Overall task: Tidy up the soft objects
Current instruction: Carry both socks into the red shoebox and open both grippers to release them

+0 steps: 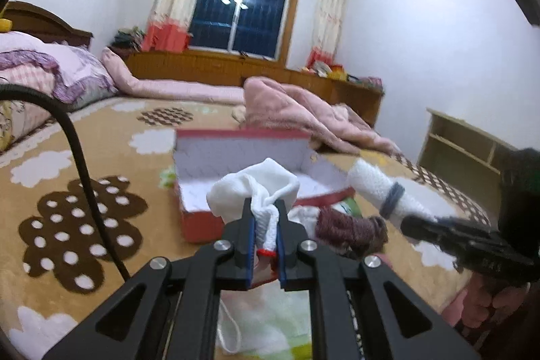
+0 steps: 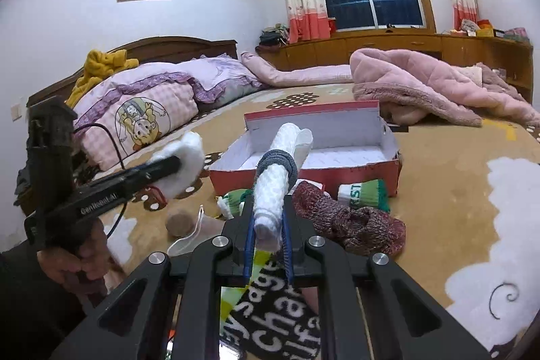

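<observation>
An open red box (image 1: 202,225) with a white inside lies on the bed; it also shows in the right wrist view (image 2: 303,181). My left gripper (image 1: 265,208) is shut on a white sock with a red trim (image 1: 253,191), held just in front of the box. My right gripper (image 2: 268,208) is shut on a rolled white sock with a grey band (image 2: 276,171), held above the box's near wall. That roll also shows in the left wrist view (image 1: 381,188). A maroon knitted sock (image 2: 347,218) and a green-and-white sock (image 2: 364,193) lie beside the box.
A brown blanket with white clouds (image 2: 455,191) covers the bed. A pink quilt (image 2: 422,86) lies behind the box, pillows (image 2: 152,110) at the left. A black text-printed cloth (image 2: 280,309) lies under my right gripper. A cable (image 1: 81,164) runs across the left.
</observation>
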{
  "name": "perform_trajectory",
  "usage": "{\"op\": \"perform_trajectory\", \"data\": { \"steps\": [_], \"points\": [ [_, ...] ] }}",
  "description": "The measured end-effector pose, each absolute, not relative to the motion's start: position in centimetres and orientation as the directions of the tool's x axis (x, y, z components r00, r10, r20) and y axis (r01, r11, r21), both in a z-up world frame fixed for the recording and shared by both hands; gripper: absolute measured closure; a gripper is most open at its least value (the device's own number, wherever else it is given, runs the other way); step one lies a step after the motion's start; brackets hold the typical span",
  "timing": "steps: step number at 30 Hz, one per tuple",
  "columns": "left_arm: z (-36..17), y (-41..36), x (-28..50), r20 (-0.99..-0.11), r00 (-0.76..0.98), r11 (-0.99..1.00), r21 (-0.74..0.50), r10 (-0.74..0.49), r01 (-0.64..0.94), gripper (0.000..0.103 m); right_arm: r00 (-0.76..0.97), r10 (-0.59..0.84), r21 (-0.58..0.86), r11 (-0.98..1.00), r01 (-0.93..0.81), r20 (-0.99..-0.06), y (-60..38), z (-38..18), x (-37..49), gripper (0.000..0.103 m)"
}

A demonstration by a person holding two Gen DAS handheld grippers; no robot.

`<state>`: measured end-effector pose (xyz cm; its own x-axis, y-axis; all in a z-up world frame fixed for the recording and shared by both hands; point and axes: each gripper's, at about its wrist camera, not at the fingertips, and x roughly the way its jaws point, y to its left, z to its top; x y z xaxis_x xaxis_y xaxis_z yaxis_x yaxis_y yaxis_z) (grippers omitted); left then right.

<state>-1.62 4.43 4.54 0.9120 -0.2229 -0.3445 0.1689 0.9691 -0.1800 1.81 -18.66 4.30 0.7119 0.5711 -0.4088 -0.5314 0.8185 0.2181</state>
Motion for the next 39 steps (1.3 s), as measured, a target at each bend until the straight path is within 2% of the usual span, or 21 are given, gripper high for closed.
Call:
{"op": "perform_trajectory", "data": {
  "steps": [7,16,25,30,39],
  "points": [
    [4.9,5.3,-0.7,-0.351,0.915,0.973,-0.18,-0.198,0.142,0.093,0.7,0.57,0.227,0.819,-0.528,-0.43,-18.2,4.1,2.7,0.088],
    [5.2,4.9,1.2,-0.356,0.908,0.971,-0.165,-0.223,0.173,0.093,0.706,0.545,0.233,0.837,-0.496,-0.452,-18.9,4.2,4.4,0.088],
    [4.8,4.7,3.2,-0.38,0.895,0.97,-0.155,-0.233,0.186,0.093,0.727,0.521,0.205,0.851,-0.484,-0.446,-18.9,4.5,6.4,0.088],
    [4.4,5.0,4.2,-0.396,0.892,0.972,-0.173,-0.218,0.161,0.093,0.734,0.484,0.18,0.871,-0.458,-0.476,-18.5,3.9,7.8,0.088],
    [4.2,5.4,6.4,-0.395,0.894,0.973,-0.173,-0.211,0.153,0.093,0.721,0.5,0.188,0.861,-0.472,-0.48,-18.1,3.8,9.7,0.088]
  ]
}}
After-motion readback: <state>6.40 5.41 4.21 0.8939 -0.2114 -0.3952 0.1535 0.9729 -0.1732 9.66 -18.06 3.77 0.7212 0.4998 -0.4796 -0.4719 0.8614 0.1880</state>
